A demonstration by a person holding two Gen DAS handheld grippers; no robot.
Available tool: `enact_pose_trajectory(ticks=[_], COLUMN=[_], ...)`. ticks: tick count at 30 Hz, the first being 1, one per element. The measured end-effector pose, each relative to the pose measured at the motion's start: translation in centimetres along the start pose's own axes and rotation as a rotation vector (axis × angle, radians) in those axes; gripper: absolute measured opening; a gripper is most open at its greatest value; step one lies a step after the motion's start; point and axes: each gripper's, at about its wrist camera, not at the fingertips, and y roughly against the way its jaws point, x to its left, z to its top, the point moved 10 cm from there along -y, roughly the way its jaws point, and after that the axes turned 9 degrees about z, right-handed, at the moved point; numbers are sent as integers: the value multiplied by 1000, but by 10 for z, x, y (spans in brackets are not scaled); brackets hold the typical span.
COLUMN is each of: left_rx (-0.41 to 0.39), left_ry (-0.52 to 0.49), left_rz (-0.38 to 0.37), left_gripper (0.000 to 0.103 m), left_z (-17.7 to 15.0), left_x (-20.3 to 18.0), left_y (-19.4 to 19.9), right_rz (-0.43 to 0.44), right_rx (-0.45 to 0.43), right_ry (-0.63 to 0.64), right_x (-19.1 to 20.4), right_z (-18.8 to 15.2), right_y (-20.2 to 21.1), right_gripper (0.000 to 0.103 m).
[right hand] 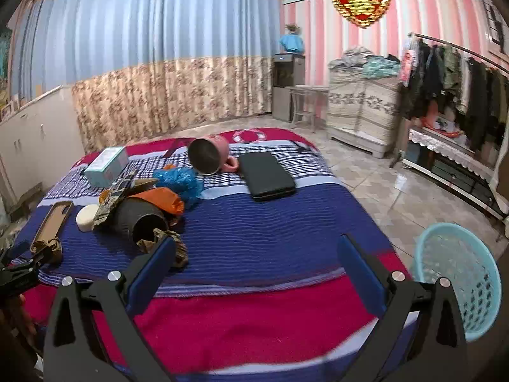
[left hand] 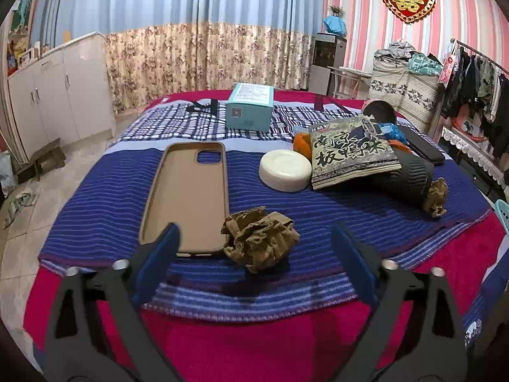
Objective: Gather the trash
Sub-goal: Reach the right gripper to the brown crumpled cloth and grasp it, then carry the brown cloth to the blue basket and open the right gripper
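Left gripper (left hand: 254, 254) jaws wide apart, crumpled brown paper wad (left hand: 261, 242) at 12 o'clock between them, untouched: light, soft, crushable, pinch across middle; right gripper (right hand: 259, 265) jaws spread, empty.

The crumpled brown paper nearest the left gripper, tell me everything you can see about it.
The crumpled brown paper is a tan, kraft-looking wad, tightly scrunched into a lumpy ball with ragged folds. It lies on the blue striped blanket, its left edge against the bottom right corner of the empty tan phone case. The left gripper frames it with open jaws, neither pad touching it.
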Motion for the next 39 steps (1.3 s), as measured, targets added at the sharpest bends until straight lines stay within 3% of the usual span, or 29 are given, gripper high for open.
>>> enact_pose_trajectory(ticks=[4,10,18,21,23,26,31,39], left_rx=[44,-12,-85,-101,-104,-108,-126,-200], left_ry=[-28,-8,-15,-31,-36,-39,-43,-104], left_rz=[-18,-58,-25,-10,-9,-16,-52,-196], left_gripper=[50,49,49,49,49,49,49,49], left_z=[-5,10,59,71,73,77,87,110], left_x=[-8,-8,1,0,0,-6,-28,-118], left_y=[-12,5,8,5,3,1,11,50], right_rz=[33,84,141,175,222,254,197,-57], right_rx=[47,110,174,220,255,216,149,6], right_ry=[10,68,127,136,112,99,60,-145], right_x=[15,40,77,83,88,87,53,-69], right_z=[-14,-30,-37,-44,-48,-41,-20,-3], right_y=[-23,-46,-87,-100,-109,-96,-54,29], right_gripper=[99,99,98,74,50,48,48,48])
